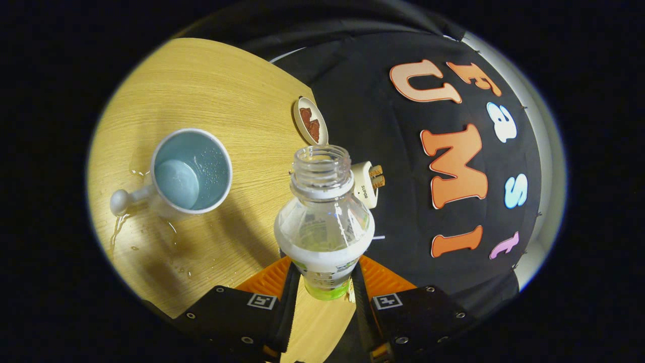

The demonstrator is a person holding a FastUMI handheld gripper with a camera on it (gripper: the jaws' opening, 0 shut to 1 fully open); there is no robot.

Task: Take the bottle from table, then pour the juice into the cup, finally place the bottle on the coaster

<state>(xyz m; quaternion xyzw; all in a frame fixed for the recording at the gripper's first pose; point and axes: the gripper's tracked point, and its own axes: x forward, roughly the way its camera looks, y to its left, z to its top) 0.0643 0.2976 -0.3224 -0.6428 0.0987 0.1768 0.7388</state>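
Note:
My gripper is shut on a clear plastic bottle, both fingers pressing its labelled lower body. The bottle has no cap; its open mouth points away from me, and the view is tilted. A white mug with a pale blue inside stands on the wooden table to the left of the bottle, its handle turned away from the bottle. A round coaster with a brown patch on it lies beyond the bottle's mouth, near the table's edge.
Drops and small puddles of liquid lie on the wood around the mug. A white plug-like device sits just beyond the bottle at the table's edge. The booth's black cloth wall rises behind the table.

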